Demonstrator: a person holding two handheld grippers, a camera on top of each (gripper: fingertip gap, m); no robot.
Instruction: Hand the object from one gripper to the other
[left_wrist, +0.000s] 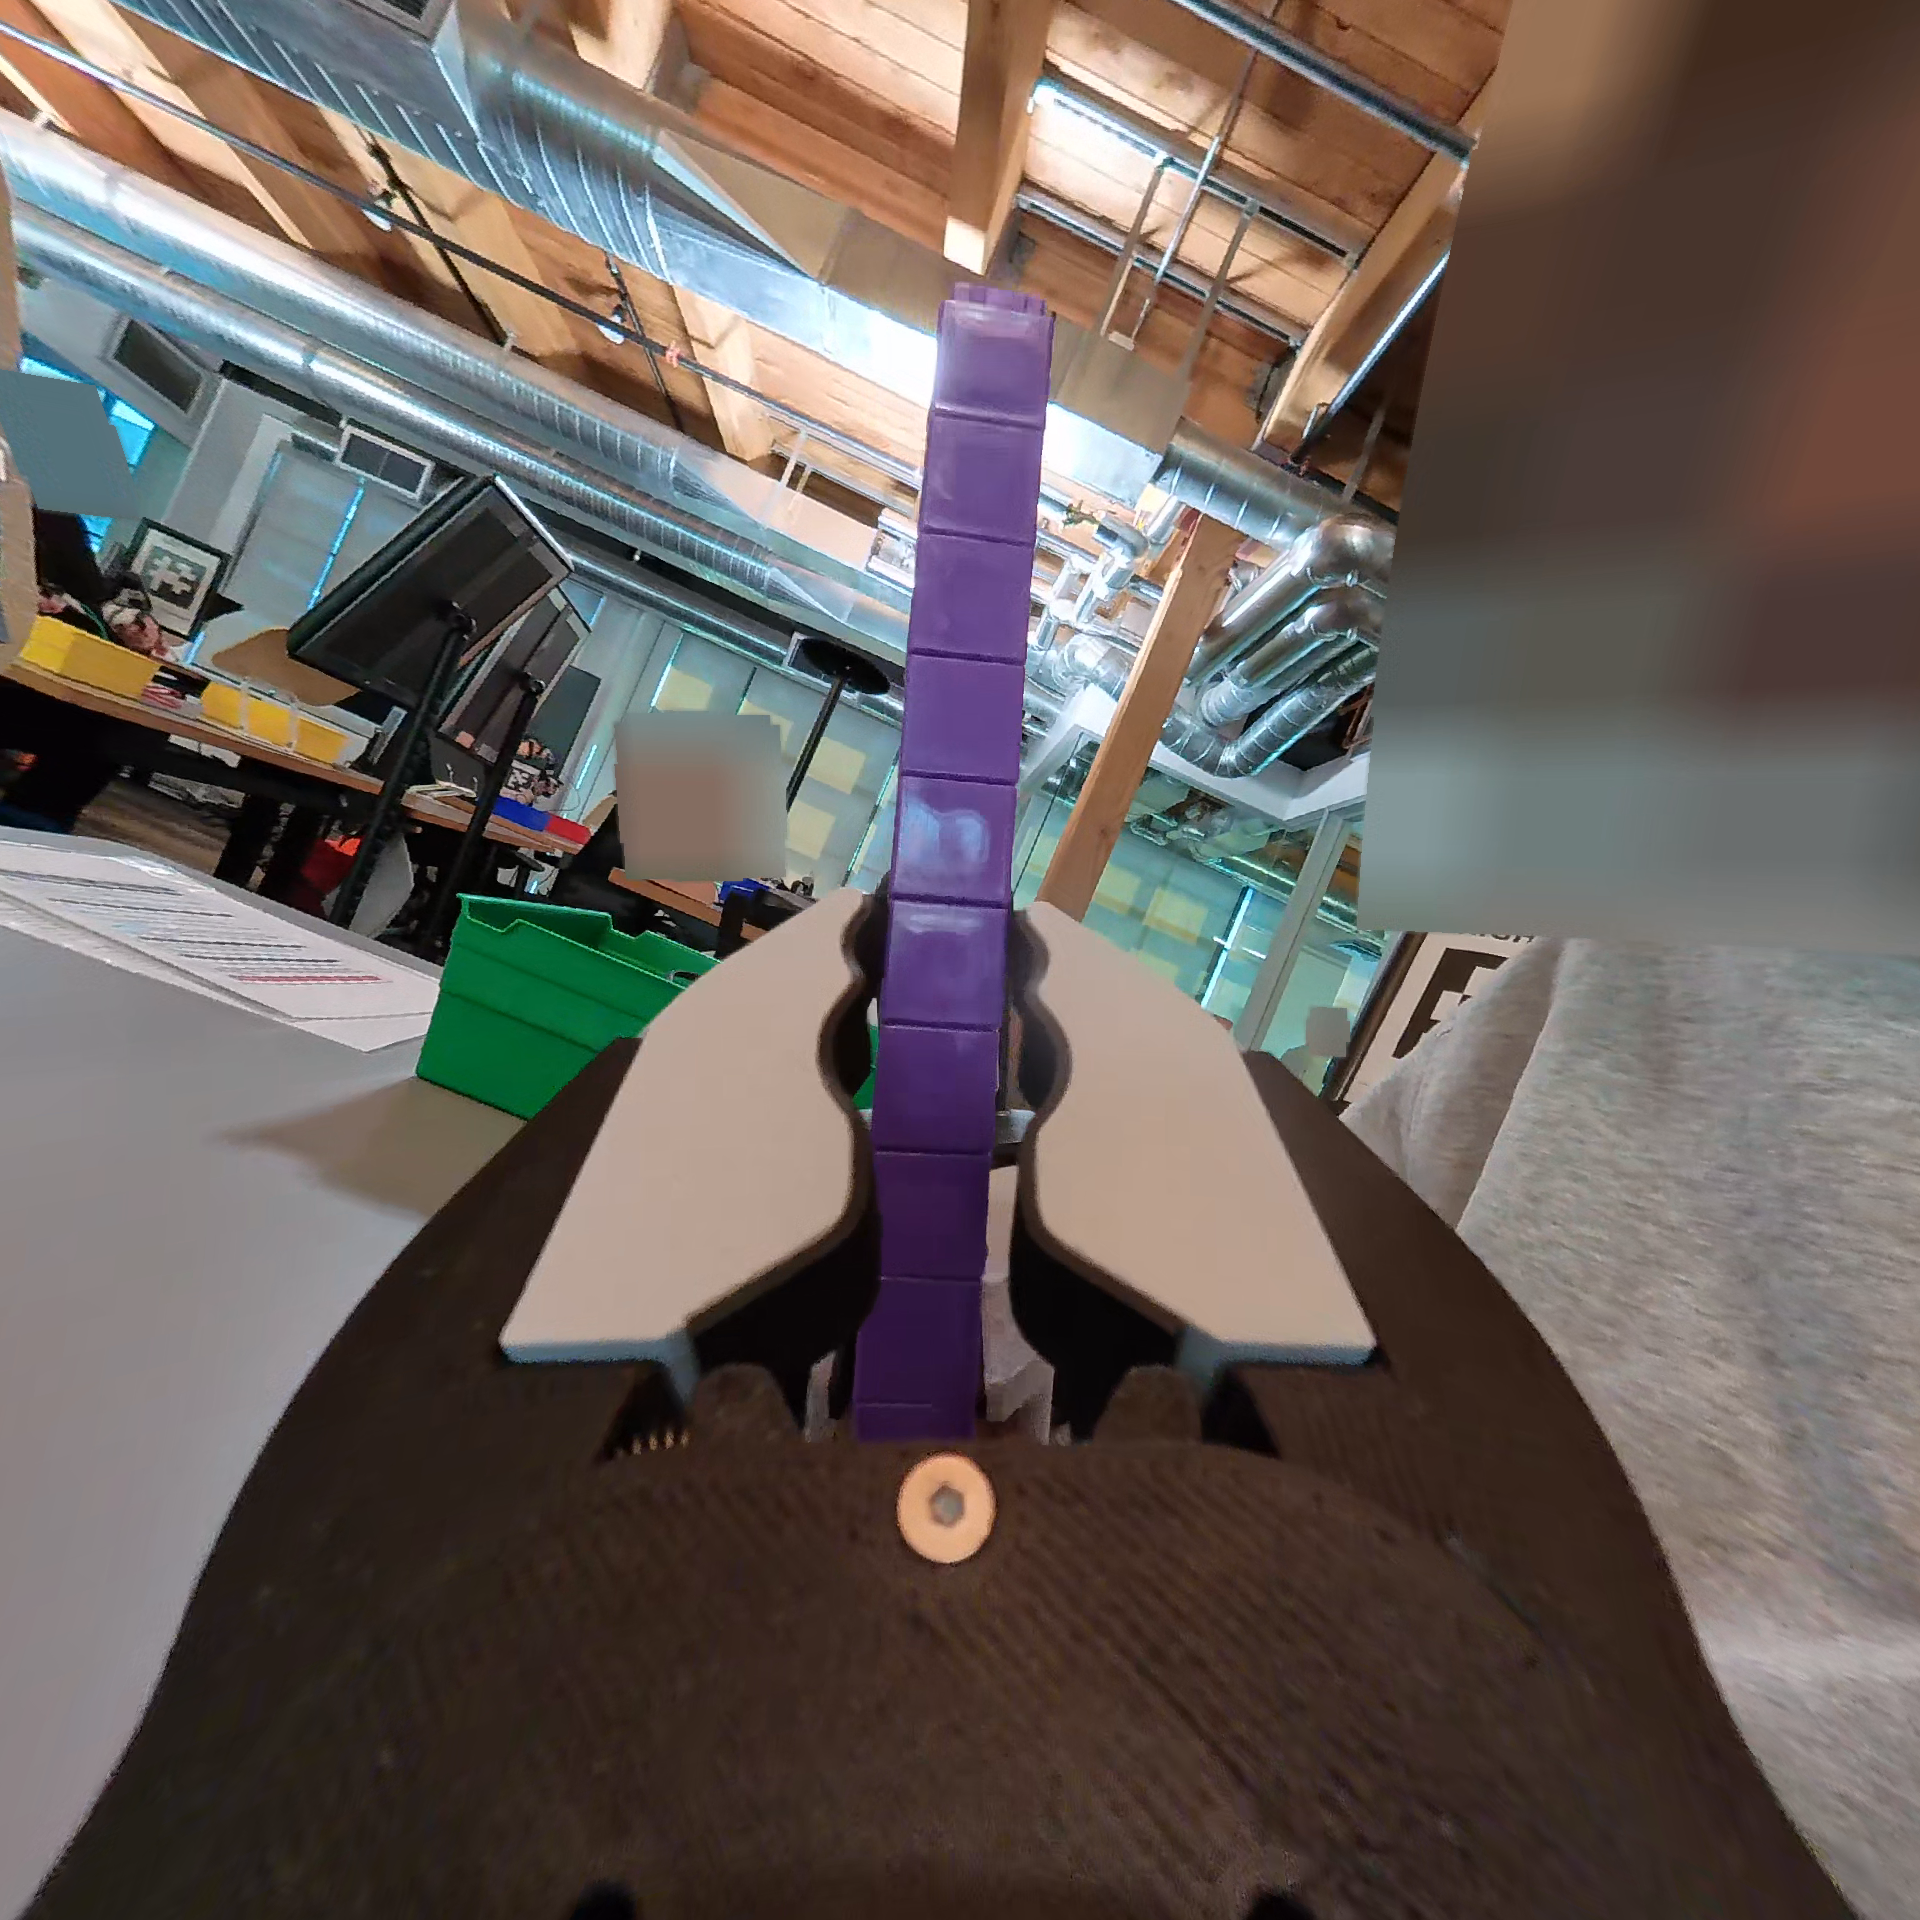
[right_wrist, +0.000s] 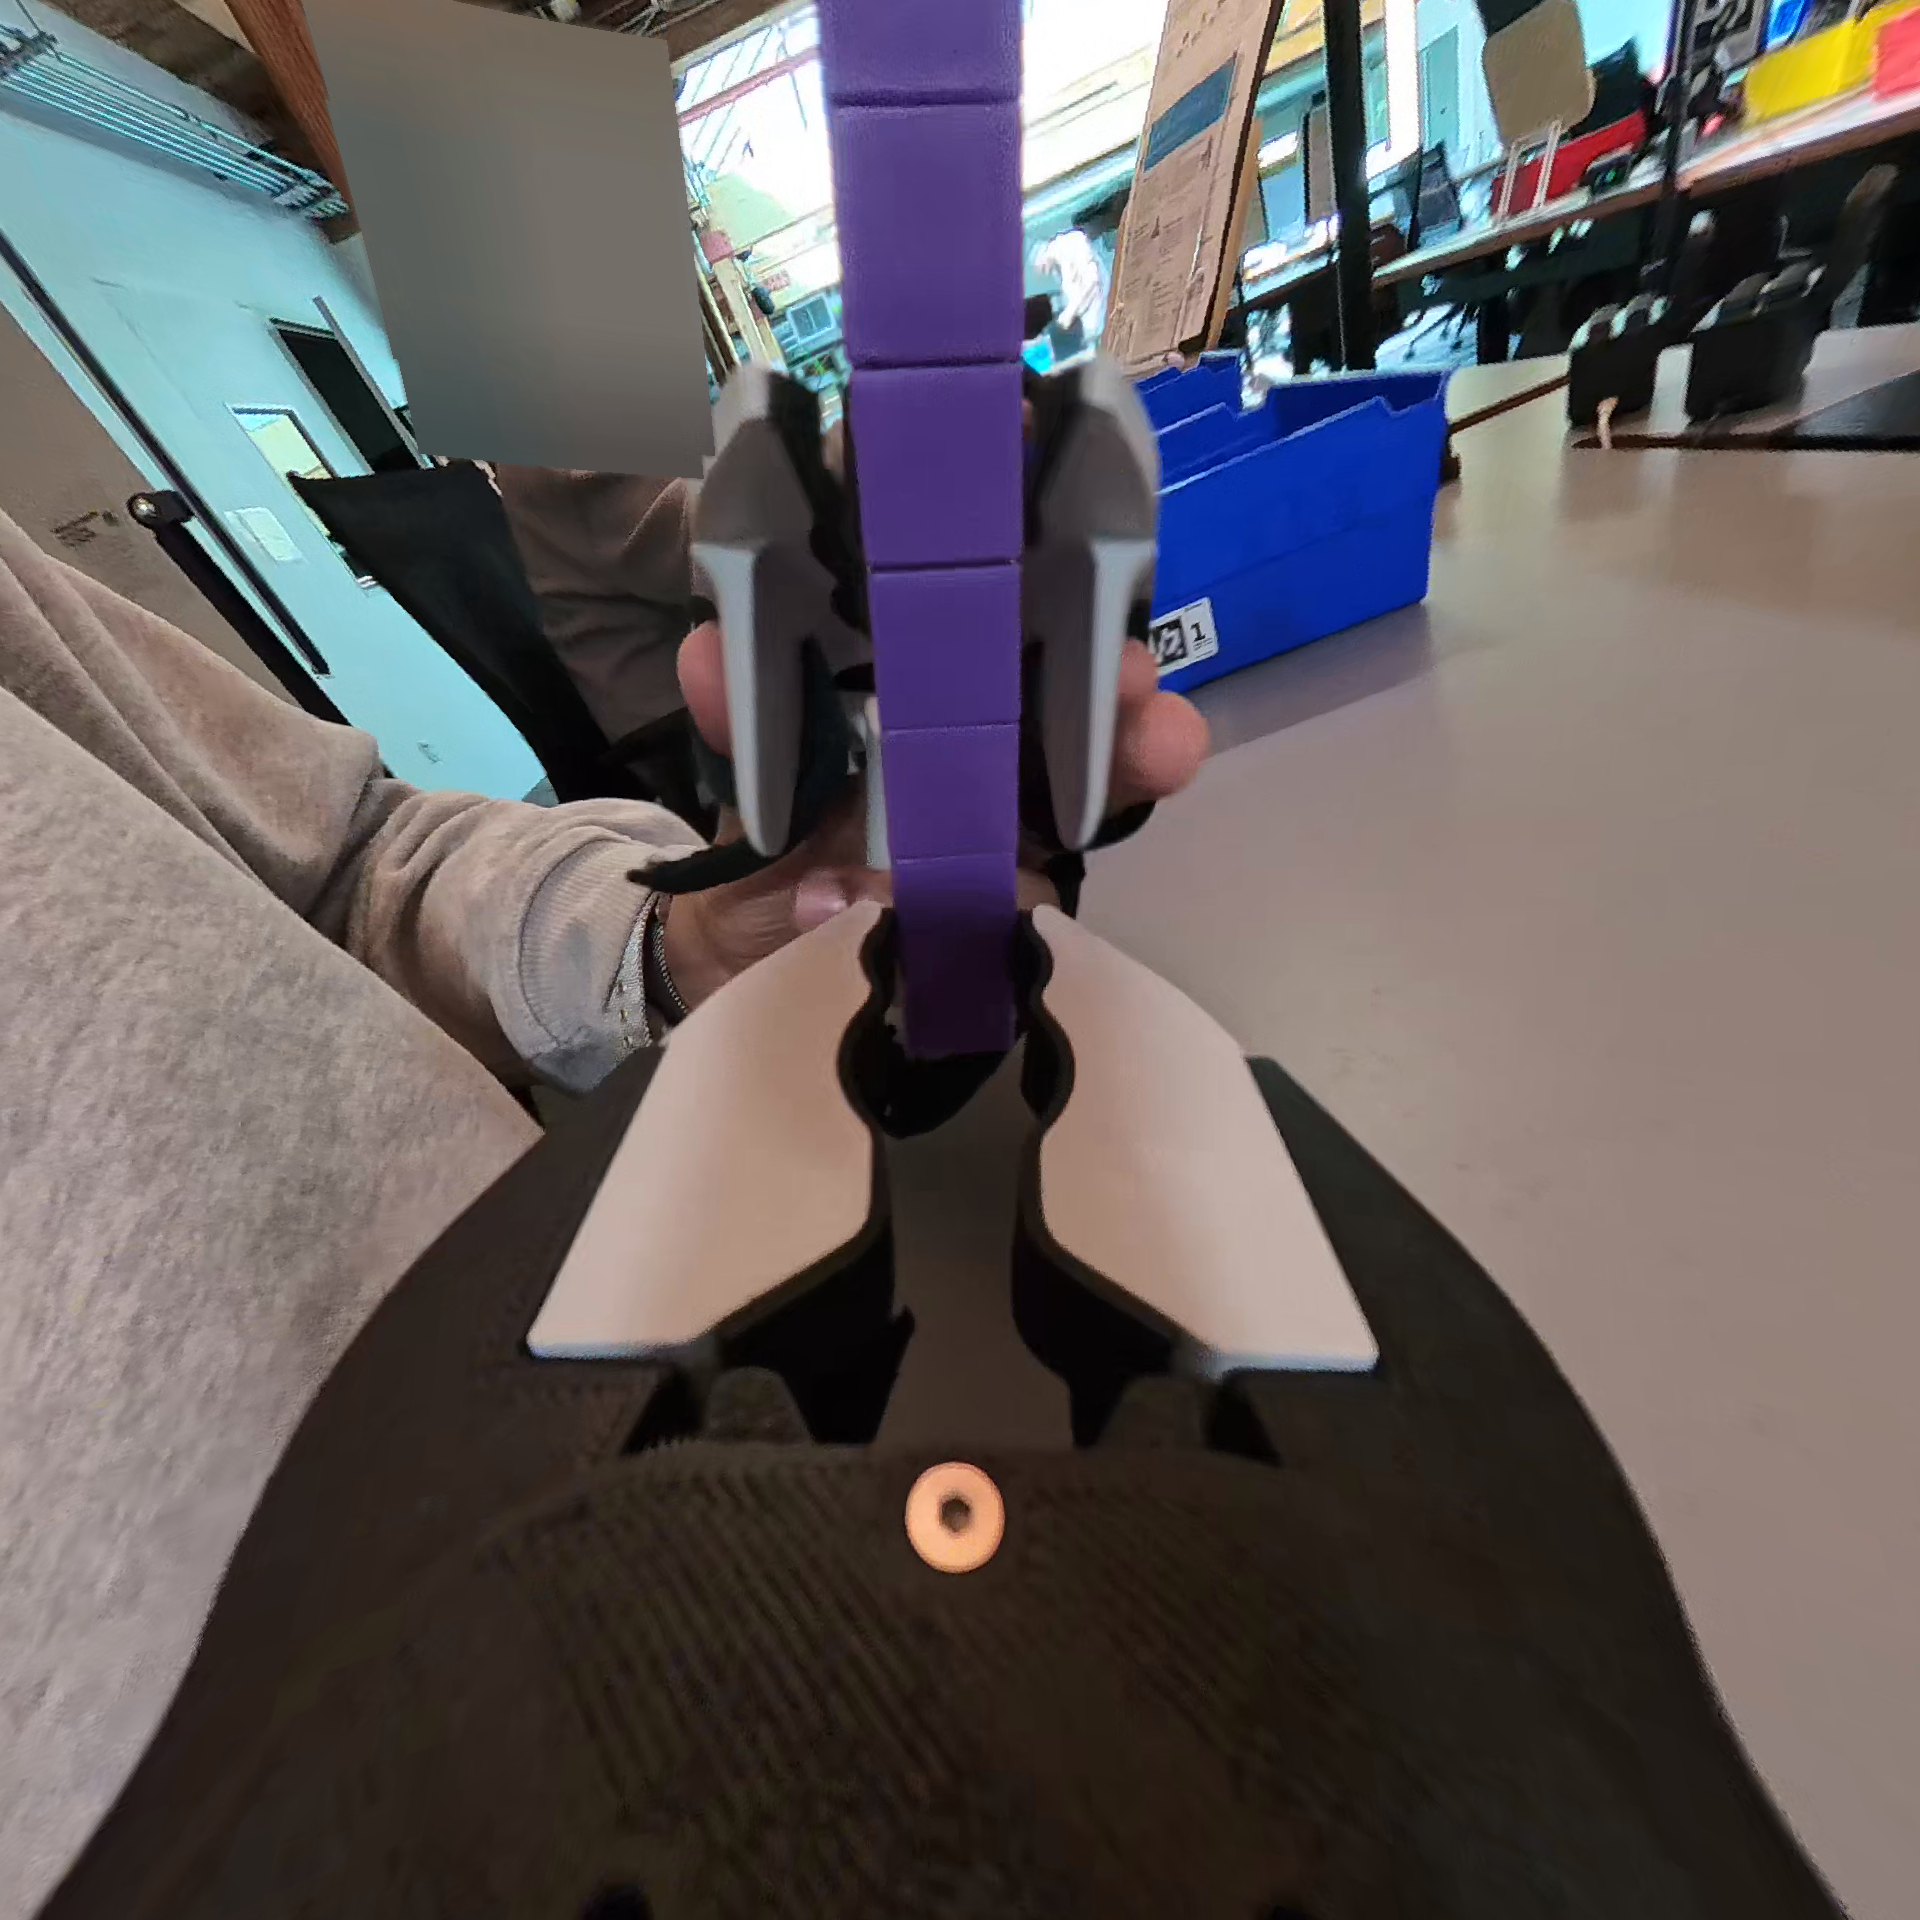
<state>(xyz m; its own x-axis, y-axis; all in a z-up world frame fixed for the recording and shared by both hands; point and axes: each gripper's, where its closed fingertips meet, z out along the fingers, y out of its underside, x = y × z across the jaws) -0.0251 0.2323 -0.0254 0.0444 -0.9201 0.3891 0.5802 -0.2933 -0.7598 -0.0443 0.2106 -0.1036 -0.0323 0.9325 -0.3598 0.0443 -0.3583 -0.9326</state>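
A purple stick of joined cubes (left_wrist: 971, 665) stands upright between the fingers of my left gripper (left_wrist: 948, 935), which is shut on its lower half. In the right wrist view the stick (right_wrist: 940, 468) runs up out of the frame. My right gripper (right_wrist: 956, 935) is closed around the stick's bottom end, with the pads against its sides. The left gripper (right_wrist: 925, 582), held by a hand, grips the stick just above my right fingertips. Both grippers are above the grey table (right_wrist: 1558, 831).
A green bin (left_wrist: 530, 997) stands on the table beyond the left gripper, with a printed sheet (left_wrist: 208, 935) to its left. A blue bin (right_wrist: 1299, 520) stands at the right. The person's grey sleeve (right_wrist: 260, 883) and torso (left_wrist: 1662, 1351) are close by.
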